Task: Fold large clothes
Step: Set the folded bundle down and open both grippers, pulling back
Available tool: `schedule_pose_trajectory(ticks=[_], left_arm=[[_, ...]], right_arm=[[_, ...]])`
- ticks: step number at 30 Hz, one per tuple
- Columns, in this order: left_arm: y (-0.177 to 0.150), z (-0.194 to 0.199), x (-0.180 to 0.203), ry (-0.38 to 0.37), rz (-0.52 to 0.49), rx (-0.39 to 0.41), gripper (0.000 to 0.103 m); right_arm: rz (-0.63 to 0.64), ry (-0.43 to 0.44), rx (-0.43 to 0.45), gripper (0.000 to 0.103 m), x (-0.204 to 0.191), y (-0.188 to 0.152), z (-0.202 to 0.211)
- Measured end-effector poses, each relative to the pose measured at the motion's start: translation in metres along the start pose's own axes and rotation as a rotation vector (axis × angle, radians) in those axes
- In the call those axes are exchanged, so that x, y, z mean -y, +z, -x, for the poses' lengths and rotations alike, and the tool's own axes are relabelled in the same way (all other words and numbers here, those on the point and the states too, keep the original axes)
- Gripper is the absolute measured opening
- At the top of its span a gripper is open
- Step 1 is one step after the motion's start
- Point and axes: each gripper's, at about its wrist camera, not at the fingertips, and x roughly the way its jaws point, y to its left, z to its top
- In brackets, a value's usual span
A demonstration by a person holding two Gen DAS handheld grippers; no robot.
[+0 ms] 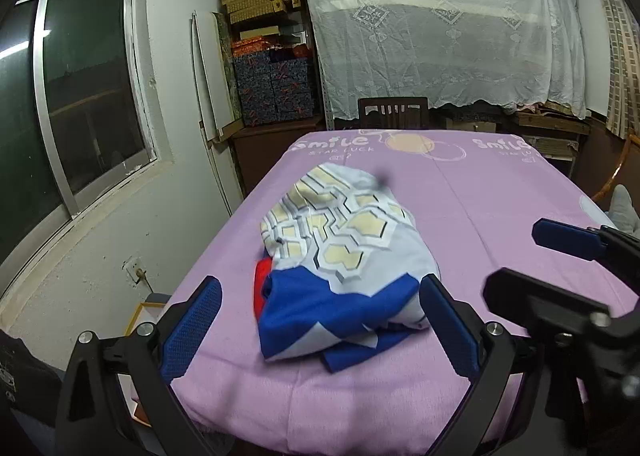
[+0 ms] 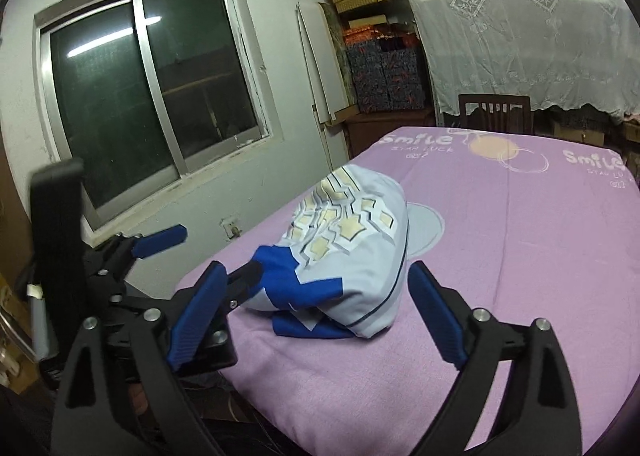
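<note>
Left claw: we see our left claw [image 1: 320,320] spread wide at the near edge of the counter, its blue pads on either side of the garment's near end and pinching nothing; from the right wrist view it [image 2: 200,252] shows at the left, one finger tip against the blue cloth.

Right claw: our right claw [image 2: 316,314] is spread as well, holding nothing, hovering over the near edge with the bundle between and beyond its fingers; in the left wrist view it [image 1: 560,268] appears blurred at the right side.

Garment: we find the folded garment [image 1: 340,256] lying as a rounded bundle on the counter, towards the near left corner, its blue end nearest us and its pale part with yellow hexagon print further back; a bit of red cloth [image 1: 262,284] shows at its left edge. From the right wrist it [image 2: 344,252] reads the same.

Counter: we see a counter [image 1: 500,196] covered with a lilac cloth printed "Smile" along the far edge.

Chair: a dark wooden chair [image 1: 394,112] stands just behind the far edge.

Window: a sliding window [image 2: 148,96] sits in the white wall to the left.

Shelves: stacked boxes [image 1: 272,56] fill shelves in the far left corner.

Curtain: a white lace curtain [image 1: 440,24] hangs across the back.
</note>
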Motion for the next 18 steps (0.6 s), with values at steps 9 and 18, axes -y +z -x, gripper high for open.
schedule_pose_trajectory(ticks=[9, 18], left_arm=[[-0.007, -0.014, -0.011, 0.002, 0.04, -0.044, 0.099], [-0.008, -0.015, -0.012, 0.004, 0.039, -0.043, 0.099]], right_arm=[[-0.084, -0.03, -0.057, 0.09, 0.017, -0.004, -0.019], [-0.08, -0.031, -0.082, 0.09, 0.016, -0.006, -0.026]])
